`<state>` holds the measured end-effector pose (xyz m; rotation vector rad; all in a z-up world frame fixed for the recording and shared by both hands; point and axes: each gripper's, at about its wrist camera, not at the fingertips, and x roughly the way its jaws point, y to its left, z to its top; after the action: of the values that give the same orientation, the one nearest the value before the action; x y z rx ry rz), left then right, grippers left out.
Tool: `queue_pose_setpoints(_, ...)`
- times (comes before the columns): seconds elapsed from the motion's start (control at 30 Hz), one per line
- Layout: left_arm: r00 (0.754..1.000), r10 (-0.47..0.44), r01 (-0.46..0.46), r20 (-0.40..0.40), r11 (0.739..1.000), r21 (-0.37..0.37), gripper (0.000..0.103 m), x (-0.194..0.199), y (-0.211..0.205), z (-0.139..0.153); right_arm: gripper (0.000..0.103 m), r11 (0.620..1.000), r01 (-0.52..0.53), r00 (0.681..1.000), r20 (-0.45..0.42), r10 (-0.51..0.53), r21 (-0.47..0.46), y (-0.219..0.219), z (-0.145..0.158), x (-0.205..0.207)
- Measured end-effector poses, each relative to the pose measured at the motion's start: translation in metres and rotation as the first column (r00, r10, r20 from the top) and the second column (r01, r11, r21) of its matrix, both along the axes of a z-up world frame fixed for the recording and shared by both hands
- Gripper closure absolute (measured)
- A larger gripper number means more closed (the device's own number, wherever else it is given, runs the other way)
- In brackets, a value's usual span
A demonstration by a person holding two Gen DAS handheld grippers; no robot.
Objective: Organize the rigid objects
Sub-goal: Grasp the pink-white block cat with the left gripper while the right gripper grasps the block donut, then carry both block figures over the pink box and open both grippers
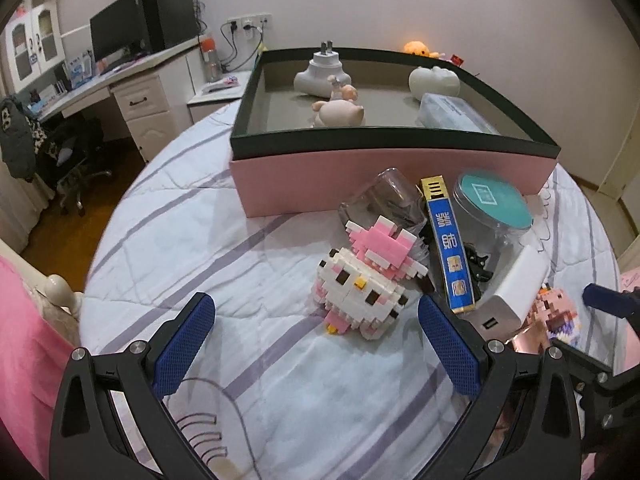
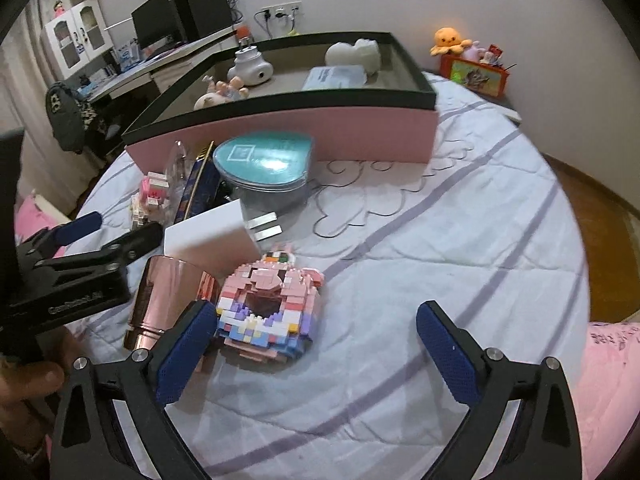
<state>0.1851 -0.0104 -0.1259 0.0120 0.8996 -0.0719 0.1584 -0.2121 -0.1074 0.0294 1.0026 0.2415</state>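
Rigid objects: a loose cluster lies on the bed (image 1: 240, 360) just in front of the pink box (image 1: 360, 176), toward the box's right corner in the left wrist view.
Cat block figure (image 1: 360, 288): nearest the left hand-held gripper (image 1: 316, 340), lying tipped on its side, face toward the camera, bow toward the box.
Pink block figure (image 2: 272, 304): lying flat near the right hand-held gripper (image 2: 316, 352), its hollow middle facing up, no clear long axis.
Blue stick box (image 1: 450, 248): long axis running from the pink box toward the camera, gold end at the box.
Rose-gold cup (image 2: 164, 300): on its side beside the pink block figure, touching the white charger (image 2: 212, 240).
Left hand-held gripper state: jaws wide apart, nothing between the pads.
Right hand-held gripper state: jaws spread wide, empty; its left pad sits just beside the pink block figure.
Step in hand: likely the approach, each gripper lined up on one block figure.
Next move: probably straddle each figure, close gently since blocks may break apart, then lift over the box's dark rim.
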Motion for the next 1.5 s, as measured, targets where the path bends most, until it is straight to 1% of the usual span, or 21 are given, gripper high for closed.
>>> queue_pose_setpoints(0.07, 1.000, 0.003, -0.003, -0.010, 1.000, -0.027, 0.000, 0.005, 0.003, -0.002, 0.003, 1.000, -0.015, 1.000, -0.004, 0.015, 0.008, 0.001, -0.002, 0.004)
queue_pose_setpoints(0.17, 1.000, -0.002, 0.001, -0.019, 0.998, -0.056, 0.002, 0.012, 0.004, -0.004, 0.004, 0.999, -0.046, 0.999, -0.005, 0.046, -0.007, 0.007, -0.004, 0.007)
queue_pose_setpoints(0.23, 1.000, -0.020, 0.018, -0.023, 0.997, -0.080, 0.008, 0.015, 0.007, -0.005, 0.004, 0.998, -0.069, 0.998, 0.001, 0.069, -0.013, 0.009, -0.005, 0.006)
queue_pose_setpoints(0.27, 0.999, -0.026, 0.024, -0.021, 0.996, -0.083, 0.009, 0.015, 0.006, -0.005, 0.005, 0.997, -0.073, 0.997, 0.005, 0.073, -0.012, 0.009, -0.006, 0.006)
queue_pose_setpoints(0.3, 0.999, -0.037, 0.035, -0.019, 0.996, -0.088, 0.015, 0.016, 0.005, -0.005, 0.009, 0.997, -0.077, 0.997, 0.009, 0.077, -0.006, 0.009, -0.006, 0.005)
queue_pose_setpoints(0.33, 0.999, -0.049, 0.048, -0.017, 0.994, -0.093, 0.025, 0.016, 0.003, -0.004, 0.016, 0.997, -0.083, 0.996, 0.014, 0.083, 0.000, 0.009, -0.005, 0.004)
queue_pose_setpoints(0.37, 0.998, -0.059, 0.057, -0.018, 0.994, -0.092, 0.030, 0.016, 0.001, -0.004, 0.023, 0.996, -0.085, 0.996, 0.021, 0.085, 0.003, 0.009, -0.004, 0.003)
queue_pose_setpoints(0.4, 0.997, -0.071, 0.069, -0.018, 0.994, -0.079, 0.037, 0.016, -0.001, -0.004, 0.039, 0.997, -0.080, 0.997, 0.023, 0.080, -0.012, 0.009, -0.003, 0.003)
queue_pose_setpoints(0.43, 0.997, -0.079, 0.078, -0.016, 0.994, -0.073, 0.040, 0.015, -0.003, -0.004, 0.045, 0.997, -0.071, 0.997, 0.024, 0.072, -0.036, 0.009, -0.003, 0.003)
queue_pose_setpoints(0.53, 0.997, -0.079, 0.078, -0.016, 0.993, -0.084, 0.041, 0.015, -0.001, -0.004, 0.045, 0.997, -0.078, 0.997, 0.016, 0.078, -0.016, 0.004, -0.003, 0.005)
queue_pose_setpoints(0.67, 0.997, -0.077, 0.076, -0.011, 0.994, -0.074, 0.043, 0.015, -0.003, -0.003, 0.045, 0.995, -0.083, 0.996, 0.025, 0.084, -0.052, 0.010, -0.005, 0.008)
queue_pose_setpoints(0.73, 0.996, -0.084, 0.083, -0.010, 0.992, -0.095, 0.055, 0.014, -0.002, -0.002, 0.045, 0.993, -0.089, 0.995, 0.031, 0.092, -0.076, 0.012, -0.006, 0.007)
queue_pose_setpoints(0.8, 0.997, -0.080, 0.078, -0.012, 0.990, -0.117, 0.055, 0.012, 0.001, -0.001, 0.045, 0.993, -0.089, 0.995, 0.030, 0.092, -0.074, 0.011, -0.006, 0.006)
queue_pose_setpoints(1.1, 0.997, -0.083, 0.082, -0.002, 0.990, -0.117, 0.056, -0.001, 0.004, 0.004, 0.046, 0.999, -0.046, 0.998, 0.036, 0.047, -0.021, -0.005, 0.004, -0.002)
queue_pose_setpoints(1.37, 0.996, -0.084, 0.088, 0.044, 0.990, -0.113, 0.056, -0.008, 0.008, 0.026, 0.046, 0.999, -0.048, 0.996, 0.078, 0.048, -0.007, -0.004, 0.024, 0.001)
queue_pose_setpoints(1.5, 0.994, -0.080, 0.088, 0.068, 0.989, -0.120, 0.056, -0.009, 0.011, 0.041, 0.046, 0.998, -0.058, 0.991, 0.120, 0.055, 0.016, -0.003, 0.042, 0.009)
